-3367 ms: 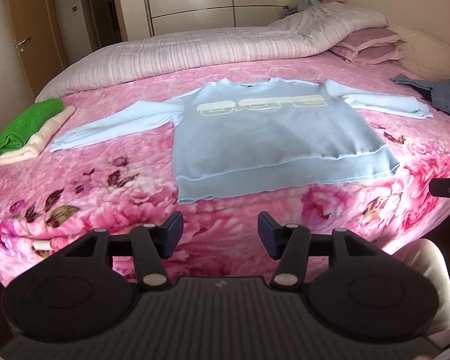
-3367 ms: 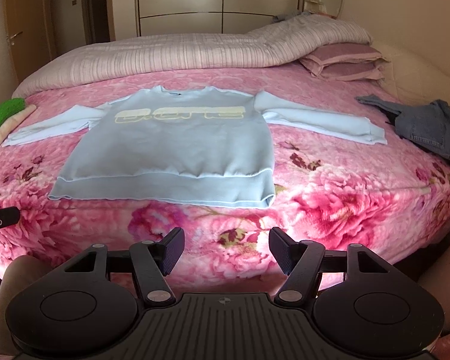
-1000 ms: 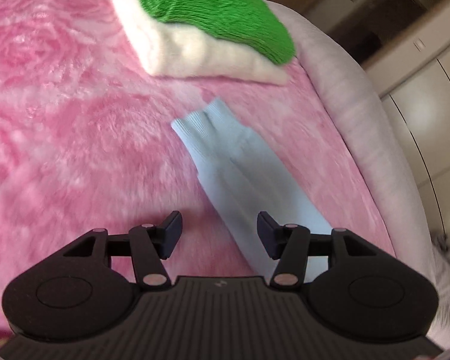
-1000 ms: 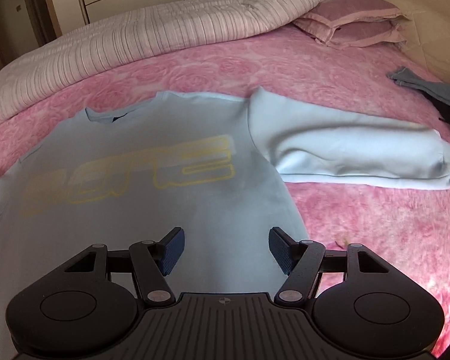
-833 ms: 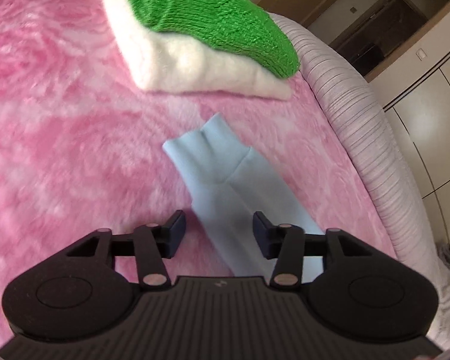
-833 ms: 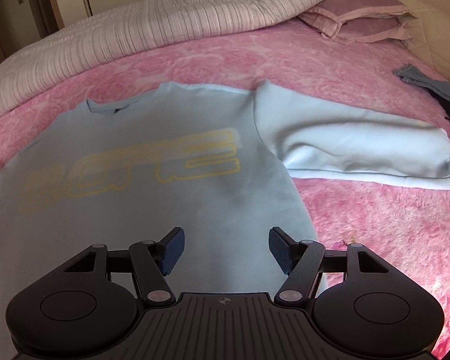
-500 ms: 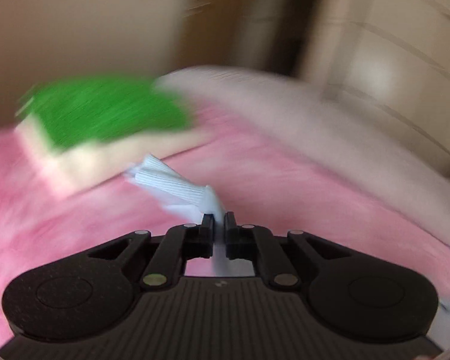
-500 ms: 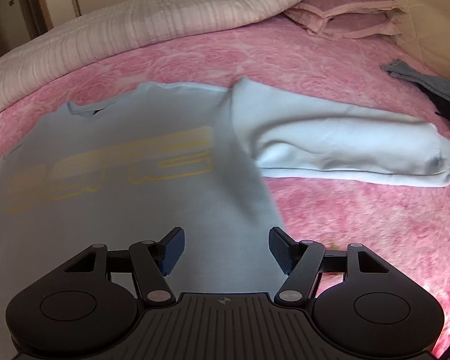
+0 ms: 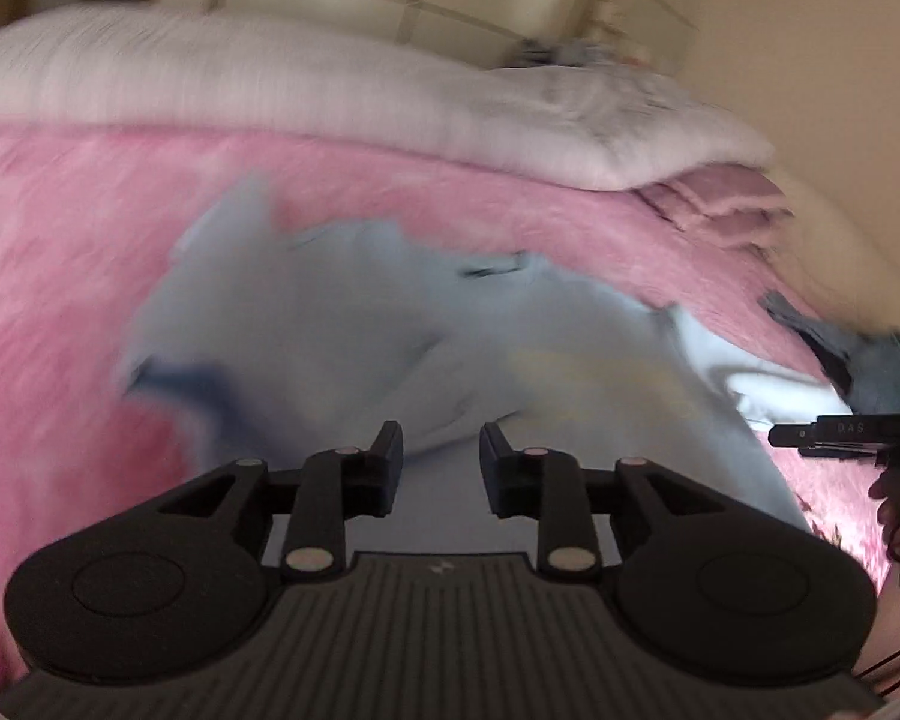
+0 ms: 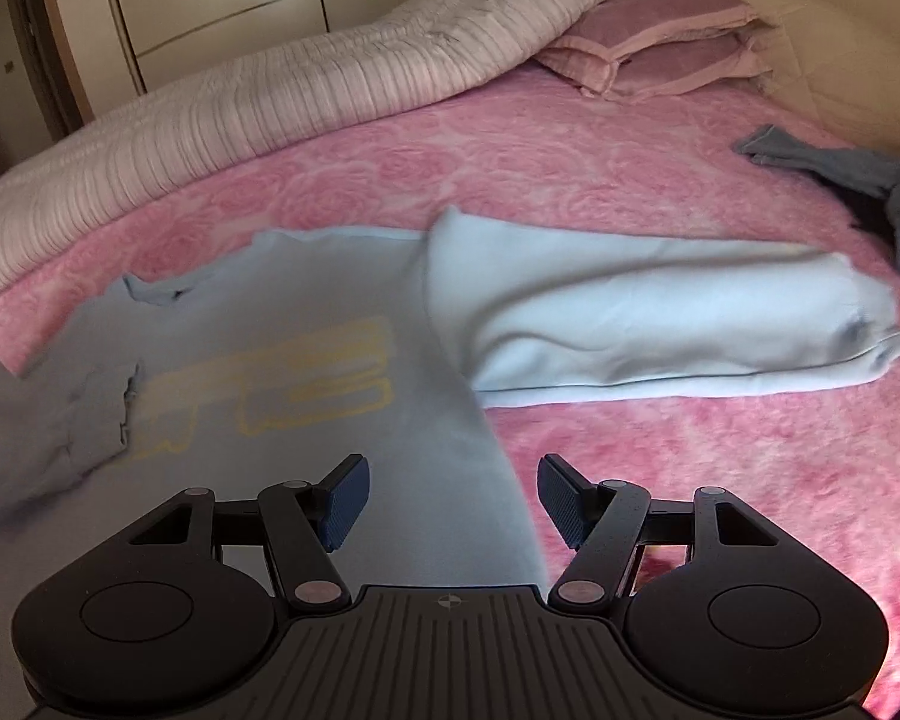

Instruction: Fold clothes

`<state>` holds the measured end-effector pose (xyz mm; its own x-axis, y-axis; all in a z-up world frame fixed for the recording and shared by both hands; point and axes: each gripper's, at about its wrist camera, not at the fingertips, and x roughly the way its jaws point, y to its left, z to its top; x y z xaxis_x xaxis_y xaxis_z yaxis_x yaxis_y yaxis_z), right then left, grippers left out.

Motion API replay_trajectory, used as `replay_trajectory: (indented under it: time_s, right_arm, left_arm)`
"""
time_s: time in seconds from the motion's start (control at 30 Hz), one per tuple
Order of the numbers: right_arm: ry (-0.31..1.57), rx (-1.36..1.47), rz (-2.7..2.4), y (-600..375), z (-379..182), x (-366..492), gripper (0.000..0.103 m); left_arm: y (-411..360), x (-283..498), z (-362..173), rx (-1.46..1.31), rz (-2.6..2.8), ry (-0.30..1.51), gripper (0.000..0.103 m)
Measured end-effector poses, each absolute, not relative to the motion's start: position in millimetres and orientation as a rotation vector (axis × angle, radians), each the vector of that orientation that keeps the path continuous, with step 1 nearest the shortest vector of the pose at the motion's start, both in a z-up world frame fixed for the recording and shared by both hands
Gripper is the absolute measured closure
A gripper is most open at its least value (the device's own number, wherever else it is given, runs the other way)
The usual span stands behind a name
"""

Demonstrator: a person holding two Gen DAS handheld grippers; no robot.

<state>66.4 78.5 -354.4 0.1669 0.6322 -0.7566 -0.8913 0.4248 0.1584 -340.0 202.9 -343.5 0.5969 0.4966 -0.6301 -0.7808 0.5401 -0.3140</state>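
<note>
Broadly, a bed covered by a pink floral blanket (image 10: 660, 456) fills both views, with a striped pale quilt (image 10: 306, 90) bunched along its far side and mauve pillows (image 10: 648, 54) at the far right corner. On the blanket lies a light blue sweatshirt (image 10: 342, 420) with yellow outlined lettering across its chest. Its body is spread flat in front of the right gripper, neckline toward the quilt. One sleeve (image 10: 660, 330) stretches out to the right across the blanket, its cuff near a heap of grey-blue denim clothing (image 10: 840, 168) at the bed's right edge. The other sleeve (image 10: 78, 420) is folded in over the chest, its cuff lying on the left end of the lettering.

The left wrist view is heavily blurred; it shows the sweatshirt (image 9: 390, 330) rumpled, with the folded sleeve lying just ahead of the fingers.

The right gripper (image 10: 453, 507) hovers over the sweatshirt's right side edge, its blue-padded fingers spread wide with nothing between them. The left gripper (image 9: 441, 462) hangs over the lower body of the sweatshirt, its fingers parted by a moderate gap and gripping no cloth.
</note>
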Motion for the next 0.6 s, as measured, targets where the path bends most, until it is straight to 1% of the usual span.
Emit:
replay_trajectory:
  time_s: [0.1, 0.2, 0.23, 0.27, 0.3, 0.43, 0.5, 0.6]
  right_arm:
    - [0.981, -0.273, 1.198, 95.7, -359.0, 58.2, 0.037]
    - [1.178, -0.110, 1.308, 122.0, -370.5, 45.2, 0.039]
    - [1.236, -0.069, 1.324, 131.9, -376.9, 40.2, 0.042]
    - [1.287, -0.040, 1.326, 142.3, -384.7, 34.9, 0.053]
    - [1.337, -0.010, 1.328, 152.8, -392.6, 29.6, 0.057]
    - [1.538, 0.112, 1.328, 194.6, -423.9, 8.4, 0.057]
    - [1.564, 0.141, 1.337, 209.2, -433.7, -0.2, 0.057]
    - [1.542, 0.143, 1.367, 225.9, -442.1, -11.7, 0.058]
  left_arm:
    - [209.8, -373.4, -346.0, -0.651, 0.890, 0.508, 0.079]
    - [214.2, -400.6, -345.3, -0.679, 0.954, 0.500, 0.078]
    - [216.6, -405.7, -344.7, -0.692, 0.963, 0.499, 0.078]
    - [219.1, -410.5, -344.4, -0.703, 0.970, 0.496, 0.078]
    - [221.2, -415.0, -344.2, -0.710, 0.974, 0.491, 0.078]
    - [228.2, -424.2, -344.2, -0.736, 0.972, 0.467, 0.078]
    - [231.8, -428.0, -345.3, -0.743, 0.982, 0.462, 0.078]
    - [236.9, -433.1, -346.1, -0.740, 1.004, 0.465, 0.078]
